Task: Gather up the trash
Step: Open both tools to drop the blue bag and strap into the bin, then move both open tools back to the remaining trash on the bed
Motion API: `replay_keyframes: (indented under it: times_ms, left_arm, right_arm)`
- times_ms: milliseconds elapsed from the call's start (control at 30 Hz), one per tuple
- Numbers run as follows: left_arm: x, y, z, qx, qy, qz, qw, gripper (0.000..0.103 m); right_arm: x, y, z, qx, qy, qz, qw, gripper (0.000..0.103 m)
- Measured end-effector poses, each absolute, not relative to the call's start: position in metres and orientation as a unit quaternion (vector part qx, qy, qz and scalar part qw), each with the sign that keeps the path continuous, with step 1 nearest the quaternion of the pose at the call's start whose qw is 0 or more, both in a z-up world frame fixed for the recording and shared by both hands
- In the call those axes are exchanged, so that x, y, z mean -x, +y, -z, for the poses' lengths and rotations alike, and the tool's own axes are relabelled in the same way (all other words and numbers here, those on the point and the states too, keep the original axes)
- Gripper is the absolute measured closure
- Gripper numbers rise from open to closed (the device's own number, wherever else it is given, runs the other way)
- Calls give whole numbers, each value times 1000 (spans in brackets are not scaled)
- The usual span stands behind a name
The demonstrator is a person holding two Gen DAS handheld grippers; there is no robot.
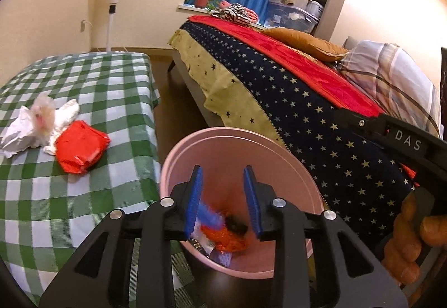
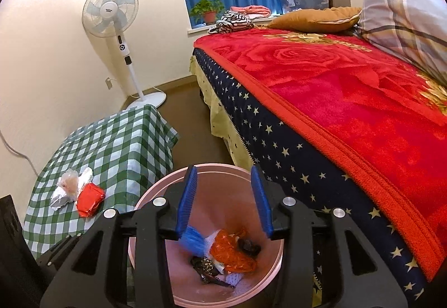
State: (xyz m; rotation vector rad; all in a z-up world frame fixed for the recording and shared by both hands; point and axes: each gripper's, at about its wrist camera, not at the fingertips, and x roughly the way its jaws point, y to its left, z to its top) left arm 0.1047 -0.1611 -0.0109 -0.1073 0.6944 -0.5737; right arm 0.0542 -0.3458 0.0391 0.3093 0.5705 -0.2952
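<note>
A pink bin [image 1: 285,168] stands on the floor between the table and the bed; it also shows in the right wrist view [image 2: 223,168]. Inside lie an orange wrapper [image 2: 232,252], dark scraps and a blurred blue-white piece [image 2: 195,241]. My left gripper [image 1: 223,176] is open and empty above the bin. My right gripper [image 2: 225,176] is open and empty above the bin too. On the green checked table [image 1: 83,196] lie a red wrapper [image 1: 79,147], crumpled white paper [image 1: 19,134] and a clear plastic wad [image 1: 44,112]. The same pile [image 2: 89,200] shows in the right wrist view.
A bed with a red blanket [image 2: 349,101] and starred side [image 1: 307,118] runs along the right. A standing fan [image 2: 111,14] stands by the far wall. A strip of brown floor [image 1: 173,101] lies between table and bed.
</note>
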Motion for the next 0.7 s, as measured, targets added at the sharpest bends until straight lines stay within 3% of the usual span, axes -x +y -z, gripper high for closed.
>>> replay_keyframes:
  times_ms: [567,700]
  left_arm:
    - [-91,-74,-10,72,302,197,930,73]
    - [-92,-52,-11,80,295,169,937,78]
  right_arm:
    - [-52,-303,-45,-121,263,73,954,61]
    - [-60,-286,-46,-117,261,48,957,57]
